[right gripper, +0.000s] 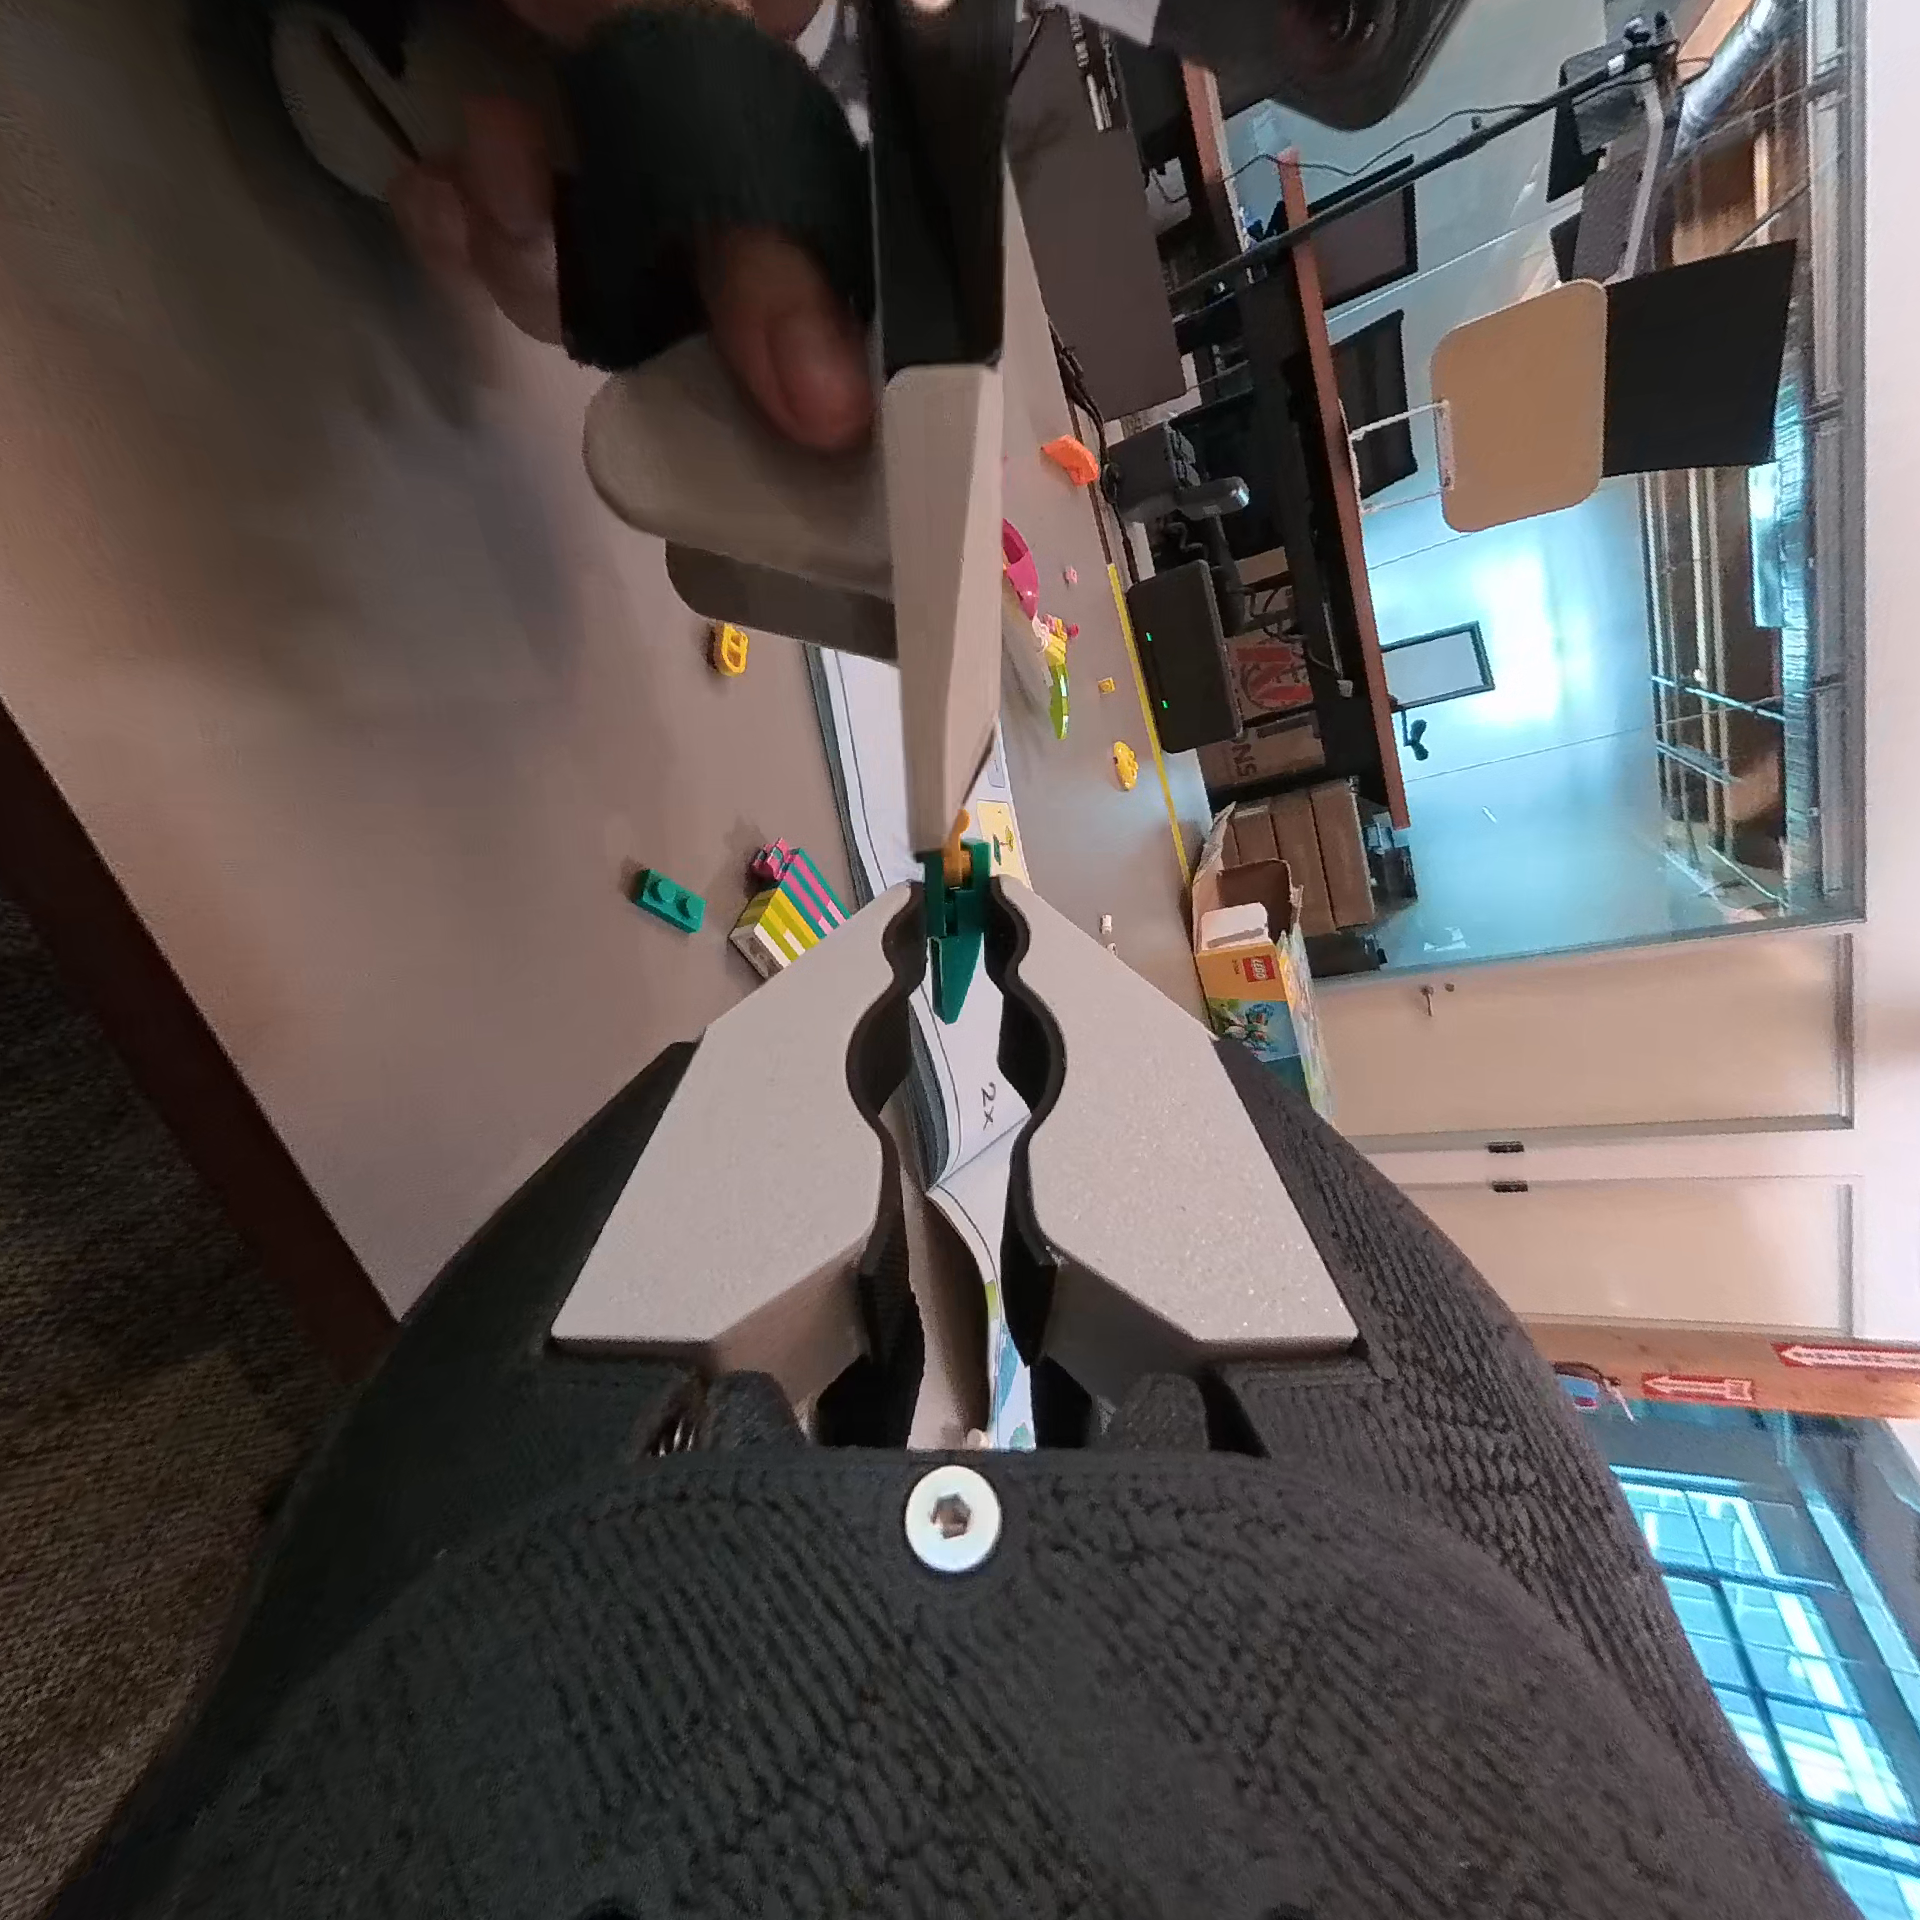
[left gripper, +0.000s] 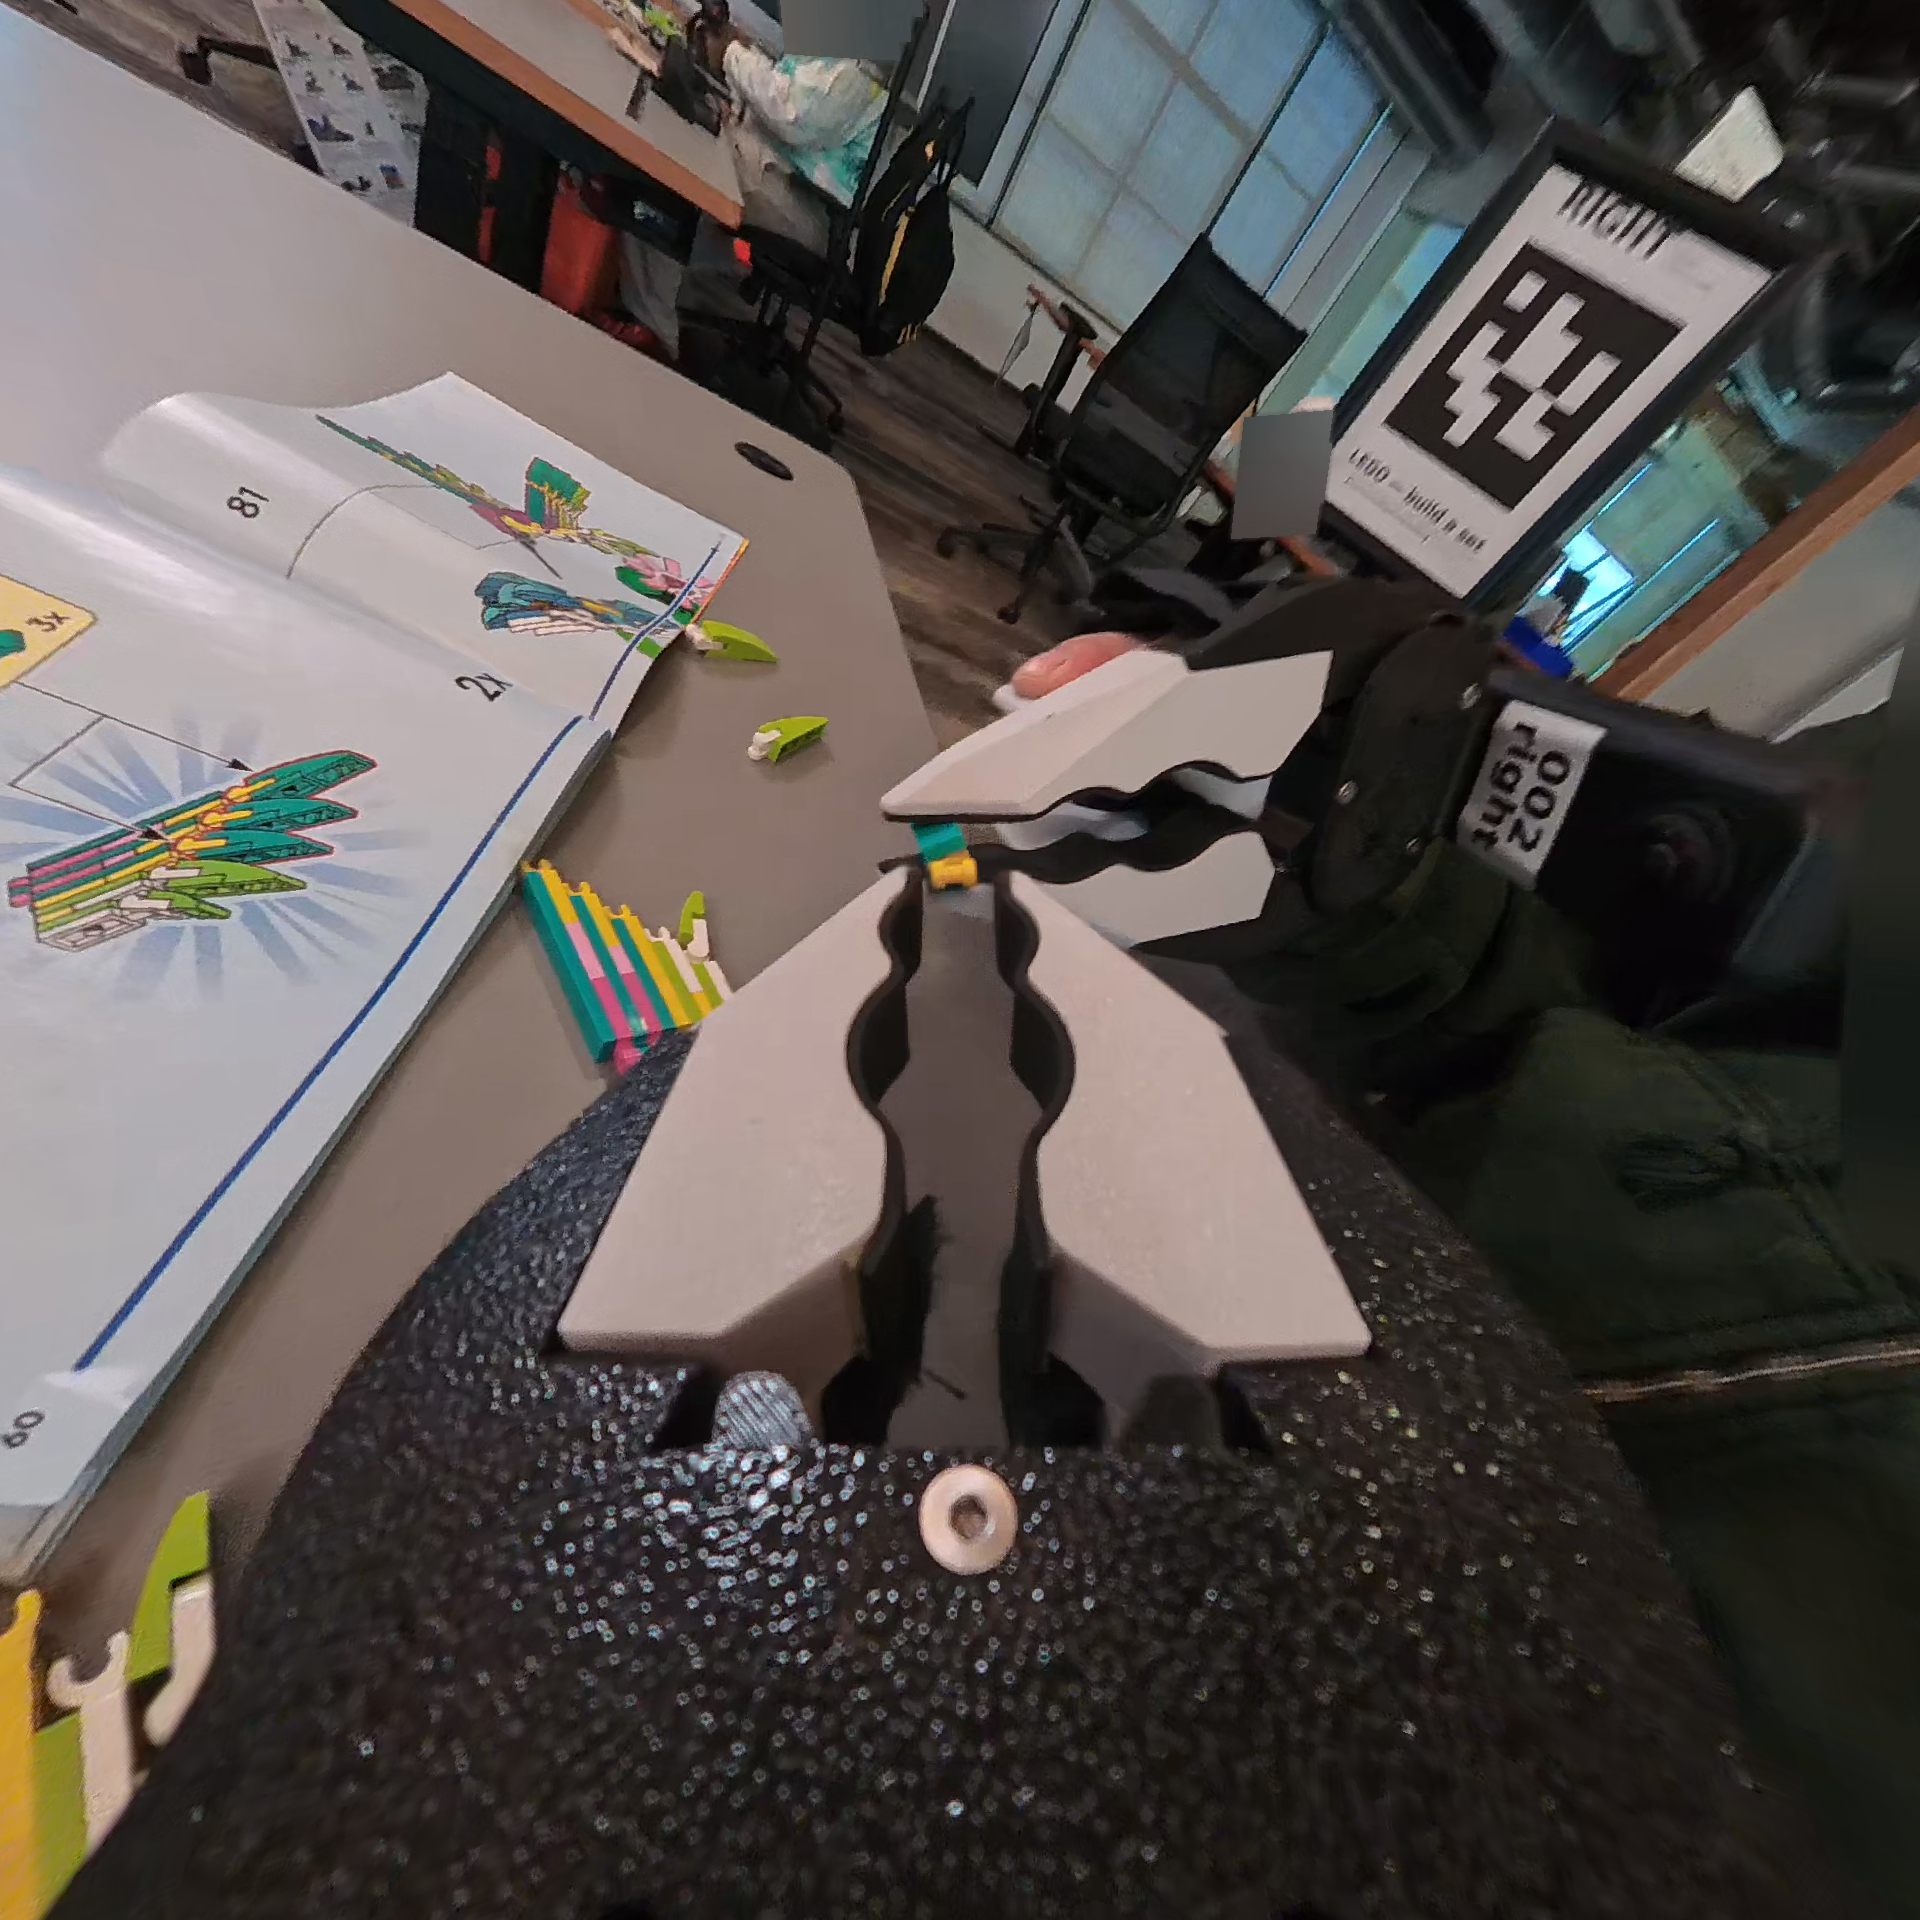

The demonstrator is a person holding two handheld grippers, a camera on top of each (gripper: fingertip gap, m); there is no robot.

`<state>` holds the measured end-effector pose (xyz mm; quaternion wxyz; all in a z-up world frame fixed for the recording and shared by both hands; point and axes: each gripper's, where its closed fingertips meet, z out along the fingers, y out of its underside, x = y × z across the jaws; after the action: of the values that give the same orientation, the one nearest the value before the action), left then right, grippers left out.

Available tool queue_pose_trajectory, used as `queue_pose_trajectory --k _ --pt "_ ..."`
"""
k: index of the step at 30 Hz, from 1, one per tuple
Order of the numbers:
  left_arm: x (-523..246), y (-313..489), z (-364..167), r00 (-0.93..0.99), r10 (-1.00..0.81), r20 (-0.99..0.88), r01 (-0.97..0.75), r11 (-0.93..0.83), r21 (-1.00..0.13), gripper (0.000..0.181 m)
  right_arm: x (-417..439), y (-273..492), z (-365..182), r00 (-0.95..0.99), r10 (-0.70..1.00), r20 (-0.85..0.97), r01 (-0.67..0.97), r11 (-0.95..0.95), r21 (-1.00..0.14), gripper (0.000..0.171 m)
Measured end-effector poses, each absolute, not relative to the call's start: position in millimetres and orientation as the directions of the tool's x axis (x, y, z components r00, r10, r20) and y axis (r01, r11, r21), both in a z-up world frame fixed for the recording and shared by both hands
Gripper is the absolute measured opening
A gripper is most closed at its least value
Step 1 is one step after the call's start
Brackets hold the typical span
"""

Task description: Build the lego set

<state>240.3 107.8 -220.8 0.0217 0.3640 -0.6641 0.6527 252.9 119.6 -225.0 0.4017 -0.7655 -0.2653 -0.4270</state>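
Observation:
In the left wrist view my left gripper [left gripper: 948, 883] is shut on a small yellow lego piece [left gripper: 950, 871] at its fingertips. The right gripper [left gripper: 902, 833] comes in from the right and pinches a teal piece [left gripper: 935, 837] that touches the yellow one from above. In the right wrist view my right gripper [right gripper: 951, 899] is shut on the teal wedge piece [right gripper: 951, 951]. The left gripper [right gripper: 940, 836] reaches down from above with the yellow piece [right gripper: 964, 844] against the teal one. Both are held above the grey table [left gripper: 727, 810], near its edge.
An open instruction booklet [left gripper: 260, 831] lies on the left. A striped teal, pink and yellow assembly [left gripper: 623, 966] lies beside it, with lime wedge pieces [left gripper: 790, 736] farther back. A teal plate [right gripper: 670, 899], loose yellow pieces [right gripper: 730, 649] and a lego box [right gripper: 1257, 987] are around. Both grippers' tips are close together, under 4 cm apart.

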Motion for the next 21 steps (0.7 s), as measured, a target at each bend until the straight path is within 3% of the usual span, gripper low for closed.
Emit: queue_pose_trajectory --k 13,17,21 --pt "240.9 108.7 -222.5 -0.734 -0.504 0.454 -0.476 -0.094 -0.874 0.006 249.5 122.5 -223.6 0.46 0.057 0.886 0.763 -0.535 -0.362 0.009" --pt "240.0 109.8 -216.6 -0.718 -0.463 0.52 -0.509 -0.159 -0.846 0.006 248.8 123.7 -216.1 0.318 0.029 0.948 0.802 -0.541 -0.253 0.009" --pt "239.0 111.2 -211.2 -0.722 -0.421 0.549 -0.519 -0.196 -0.832 0.006 247.4 125.2 -209.2 0.09 0.036 0.995 0.836 -0.546 -0.055 0.01"
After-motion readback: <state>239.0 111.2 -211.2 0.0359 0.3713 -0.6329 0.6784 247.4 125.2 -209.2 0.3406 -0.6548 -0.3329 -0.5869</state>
